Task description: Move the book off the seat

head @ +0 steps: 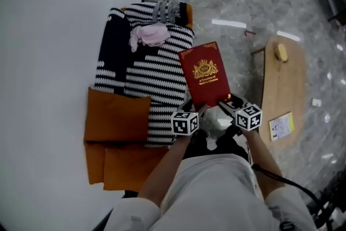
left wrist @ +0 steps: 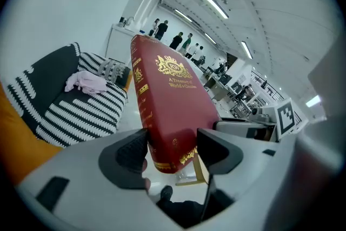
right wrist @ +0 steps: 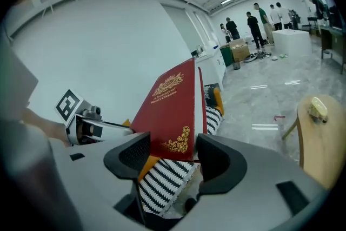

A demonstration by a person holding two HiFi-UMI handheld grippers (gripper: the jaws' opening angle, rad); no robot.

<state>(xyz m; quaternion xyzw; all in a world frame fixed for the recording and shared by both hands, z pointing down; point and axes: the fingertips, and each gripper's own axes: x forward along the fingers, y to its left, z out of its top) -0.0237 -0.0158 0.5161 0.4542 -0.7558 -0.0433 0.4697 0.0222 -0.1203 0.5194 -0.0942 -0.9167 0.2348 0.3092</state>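
1. Filling the left of the head view, a low seat (head: 116,116) with orange cushions is set against a white wall. Most of it is draped with a black-and-white striped blanket (head: 157,70).
2. A narrow wooden table (head: 281,89) is placed to the right, across a strip of grey marbled floor and well apart from the seat.
3. A thick red book (head: 205,74) is held in the air, tilted, above the seat's right edge and the floor beside it. The cushions are not touched by it, so the lift is judged done and only the set-down is left, perhaps on the table.
4. A gold crest is stamped on the cover. The gold lettering beneath it can be read as "A Treasury of World's", but the last word is too blurred to be made out. Gold ornaments are also seen at a lower corner and down the spine.
5. The left gripper (left wrist: 172,149) is pinched on the book's lower corner at the spine, with one pad on each face.
6. The right gripper (right wrist: 172,151) is closed on the lower edge near the other corner. Two grips are judged to be used because so heavy a book could swing or slip from one.
7. A crumpled pink cloth (head: 148,35) is left on the blanket near the far end.
8. A pale card (head: 281,126), its print too small to be read, is laid on the table.
9. A small yellow object (head: 280,52) is set near the table's far end.
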